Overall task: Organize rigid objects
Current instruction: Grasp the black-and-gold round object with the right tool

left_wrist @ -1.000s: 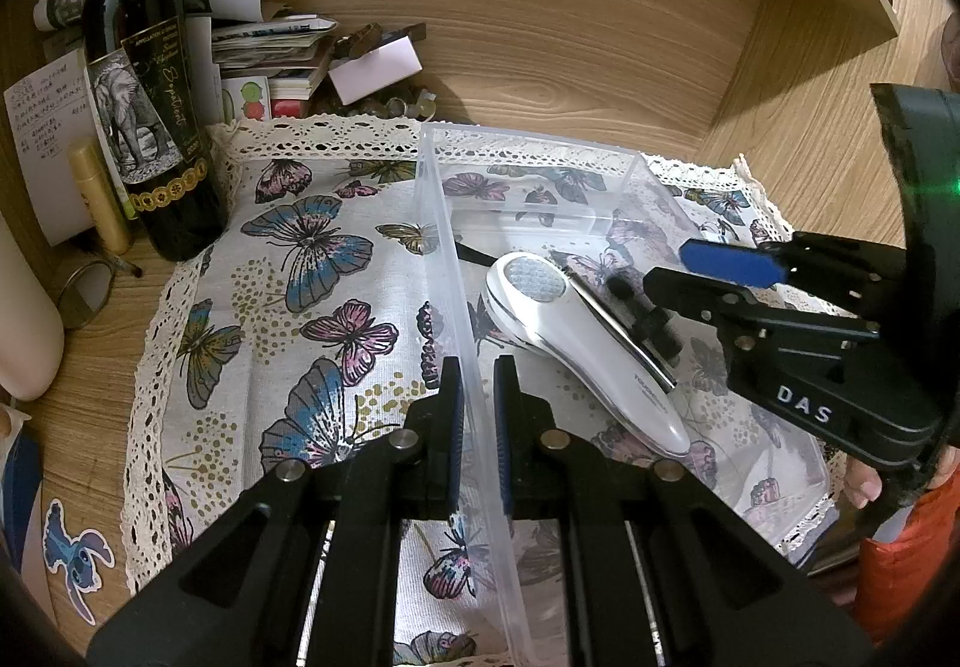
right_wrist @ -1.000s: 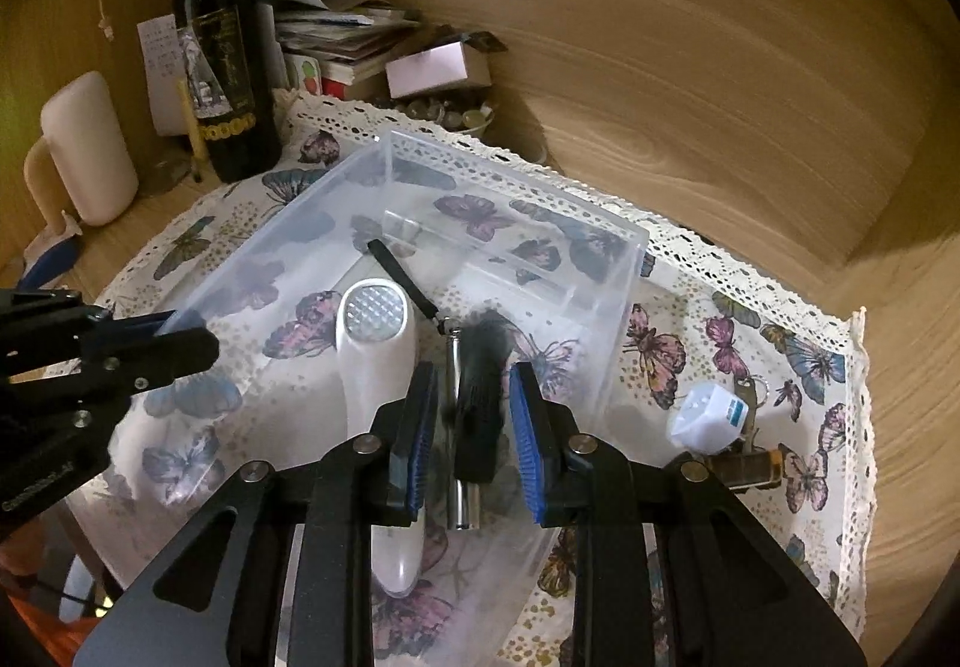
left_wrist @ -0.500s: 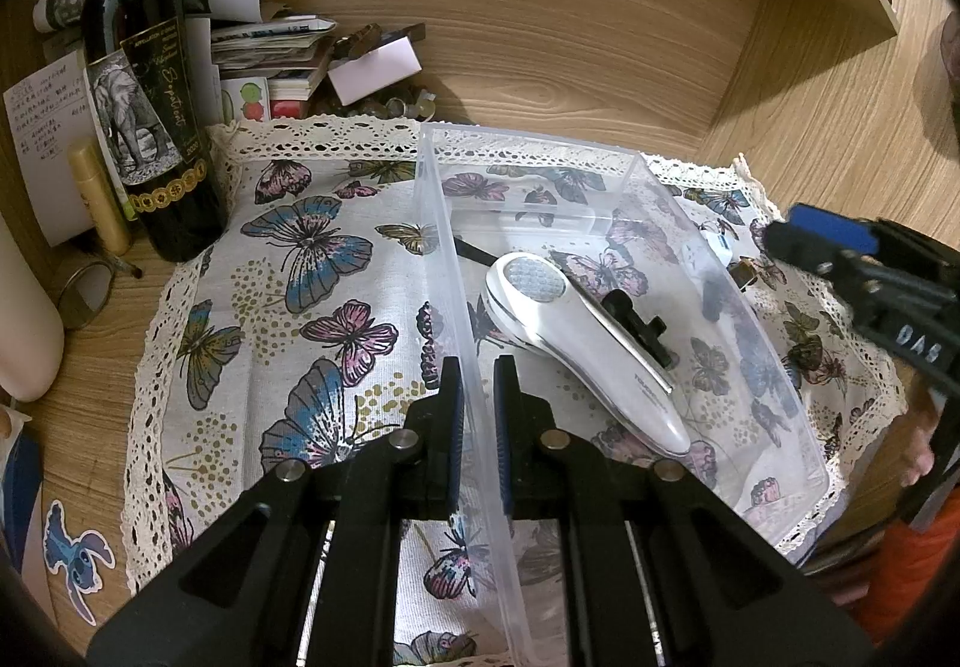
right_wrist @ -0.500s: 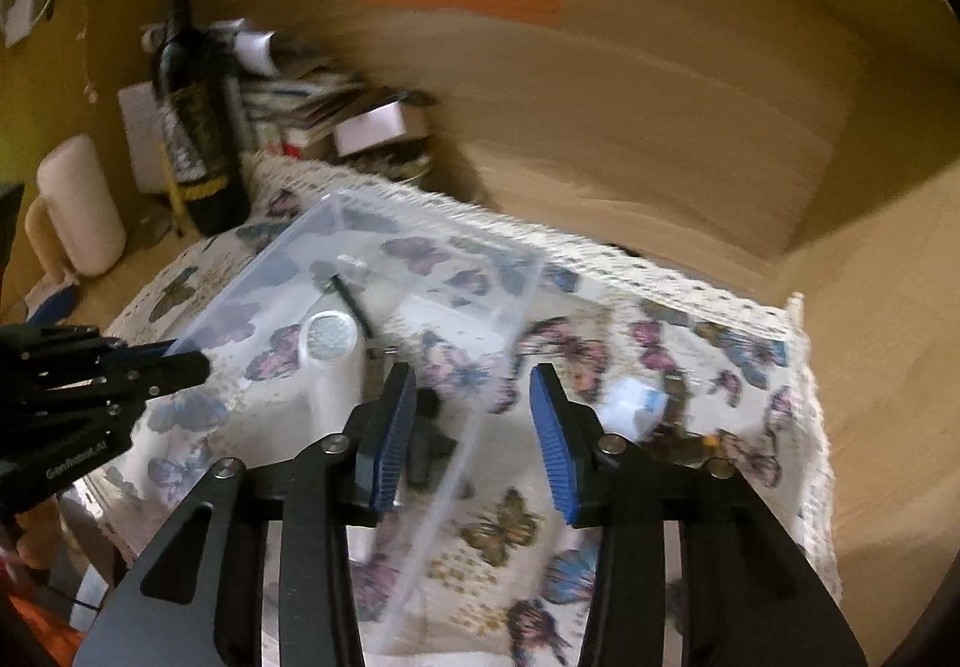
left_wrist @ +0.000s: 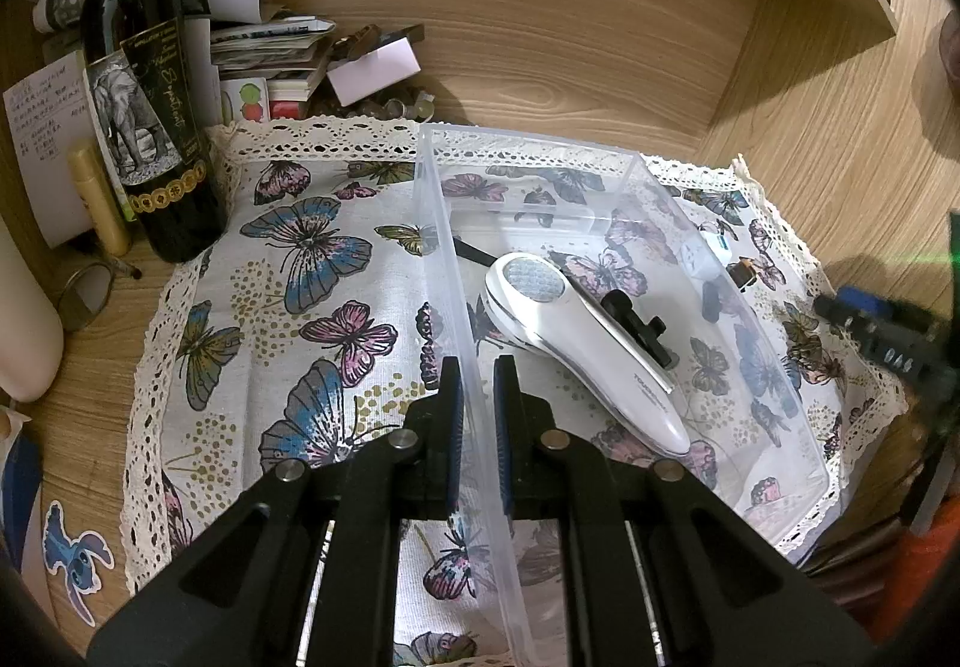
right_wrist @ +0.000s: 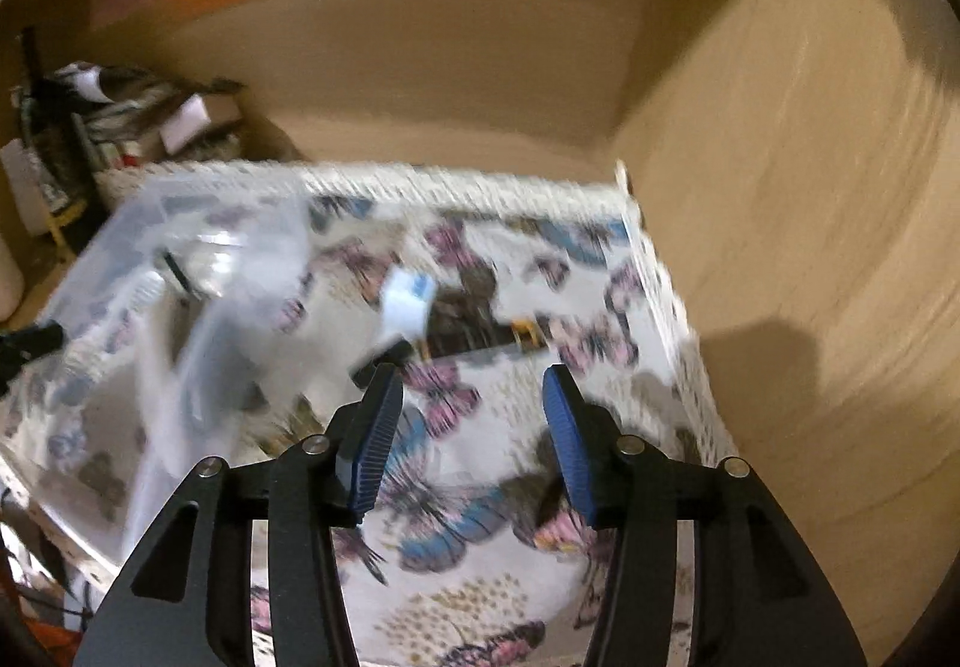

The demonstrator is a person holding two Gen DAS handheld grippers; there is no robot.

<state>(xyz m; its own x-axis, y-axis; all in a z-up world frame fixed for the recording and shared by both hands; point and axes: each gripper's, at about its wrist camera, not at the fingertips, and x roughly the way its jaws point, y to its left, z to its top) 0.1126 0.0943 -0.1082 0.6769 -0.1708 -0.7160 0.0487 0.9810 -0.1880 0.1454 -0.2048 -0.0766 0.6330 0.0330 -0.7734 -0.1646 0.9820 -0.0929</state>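
My left gripper (left_wrist: 477,409) is shut on the near left wall of a clear plastic bin (left_wrist: 441,247) that stands on a butterfly cloth (left_wrist: 312,259). Inside the bin lie a white handheld device (left_wrist: 576,331) and a black tool (left_wrist: 639,325). My right gripper (right_wrist: 471,427) hovers over the cloth to the right of the bin (right_wrist: 180,259); its jaws are opening with nothing between them. A white and blue cube (right_wrist: 408,304) and a small yellow-black item (right_wrist: 525,334) lie on the cloth ahead of it. The right wrist view is blurred by motion.
A dark wine bottle (left_wrist: 150,126) stands at the back left beside a pile of papers and small boxes (left_wrist: 270,48). A cream cylinder (left_wrist: 24,319) and a small round mirror (left_wrist: 87,295) sit at the left. Wooden walls (left_wrist: 600,36) close the back and right.
My right gripper let go of the black tool inside the bin, pulled out to the right over the cloth and widened its jaws. The left gripper and the bin kept still.
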